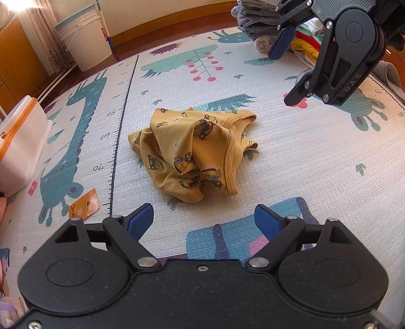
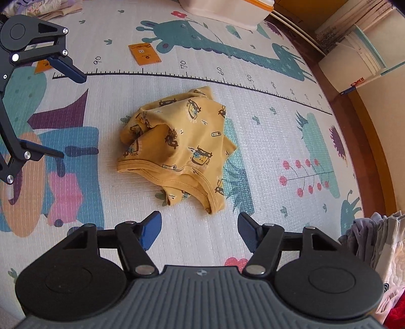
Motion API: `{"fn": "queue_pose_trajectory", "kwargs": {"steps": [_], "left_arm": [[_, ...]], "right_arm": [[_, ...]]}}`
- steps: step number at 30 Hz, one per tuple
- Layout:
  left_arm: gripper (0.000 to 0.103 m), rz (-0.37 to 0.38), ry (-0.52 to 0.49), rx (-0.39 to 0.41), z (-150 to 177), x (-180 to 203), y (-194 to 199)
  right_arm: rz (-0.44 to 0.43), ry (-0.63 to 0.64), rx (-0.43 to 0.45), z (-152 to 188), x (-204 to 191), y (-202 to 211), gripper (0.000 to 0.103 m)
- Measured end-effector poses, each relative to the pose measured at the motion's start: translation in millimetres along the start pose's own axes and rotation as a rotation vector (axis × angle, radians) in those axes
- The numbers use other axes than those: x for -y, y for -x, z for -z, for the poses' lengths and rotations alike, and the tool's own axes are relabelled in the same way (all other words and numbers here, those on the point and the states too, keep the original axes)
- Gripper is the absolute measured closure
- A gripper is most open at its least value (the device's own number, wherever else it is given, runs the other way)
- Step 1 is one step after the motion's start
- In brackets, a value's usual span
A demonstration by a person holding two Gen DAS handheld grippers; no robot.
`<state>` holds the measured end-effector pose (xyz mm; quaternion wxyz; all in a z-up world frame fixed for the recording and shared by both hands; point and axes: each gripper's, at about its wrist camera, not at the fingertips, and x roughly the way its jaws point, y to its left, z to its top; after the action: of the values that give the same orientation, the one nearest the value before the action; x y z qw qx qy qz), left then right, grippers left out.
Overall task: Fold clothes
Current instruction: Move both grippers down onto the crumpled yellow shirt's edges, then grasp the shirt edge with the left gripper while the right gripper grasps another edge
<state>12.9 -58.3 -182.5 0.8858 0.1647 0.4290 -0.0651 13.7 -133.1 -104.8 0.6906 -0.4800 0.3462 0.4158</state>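
One crumpled yellow garment [image 1: 195, 154] lies in a heap mid-way across the play mat [image 1: 303, 162]. Two grippers hover near it, apart from the cloth: the left gripper [image 1: 203, 219] and right gripper [image 2: 200, 229], both with fingers spread, holding nothing. One stack of folded clothes [image 1: 263, 22] sits at the mat's edge.

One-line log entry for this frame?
phase: pre-grasp | yellow shirt: crumpled on mat, untouched | left gripper: open, empty | right gripper: open, empty

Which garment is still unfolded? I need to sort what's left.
The crumpled yellow printed vest lying alone mid-mat; the other clothes sit in a folded stack at the mat's edge.
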Motion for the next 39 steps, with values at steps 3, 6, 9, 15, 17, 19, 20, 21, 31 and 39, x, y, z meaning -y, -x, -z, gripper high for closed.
{"fn": "queue_pose_trajectory", "kwargs": {"steps": [3, 6, 9, 15, 17, 19, 20, 21, 31, 39], "left_arm": [[0.019, -0.010, -0.011, 0.003, 3, 8, -15], [0.027, -0.028, -0.046, 0.009, 3, 21, -31], [0.029, -0.038, -0.063, 0.012, 1, 32, -44], [0.042, -0.063, -0.070, 0.003, -2, 46, -66], [0.044, -0.077, -0.066, 0.002, -3, 49, -71], [0.046, -0.088, -0.064, 0.005, -1, 50, -77], [0.047, -0.090, -0.064, 0.007, 0, 50, -79], [0.047, -0.093, -0.064, 0.008, 0, 52, -80], [0.065, -0.148, -0.040, 0.000, -5, 53, -89], [0.089, -0.154, -0.005, 0.010, -20, 24, -73]], "right_arm": [[0.014, 0.038, 0.014, 7, 0, -21, 0.048], [0.031, 0.071, 0.022, 13, 1, -41, 0.055], [0.039, 0.093, 0.017, 18, 4, -62, 0.056], [0.065, 0.175, 0.025, 30, 3, -96, 0.058], [0.081, 0.213, 0.038, 33, 0, -104, 0.058], [0.103, 0.254, 0.054, 35, -5, -110, 0.058], [0.111, 0.282, 0.065, 36, -8, -113, 0.058], [0.112, 0.309, 0.069, 37, -10, -115, 0.058], [0.167, 0.370, 0.120, 32, -17, -122, 0.061], [0.122, 0.260, 0.118, 15, -1, -98, 0.087]]}}
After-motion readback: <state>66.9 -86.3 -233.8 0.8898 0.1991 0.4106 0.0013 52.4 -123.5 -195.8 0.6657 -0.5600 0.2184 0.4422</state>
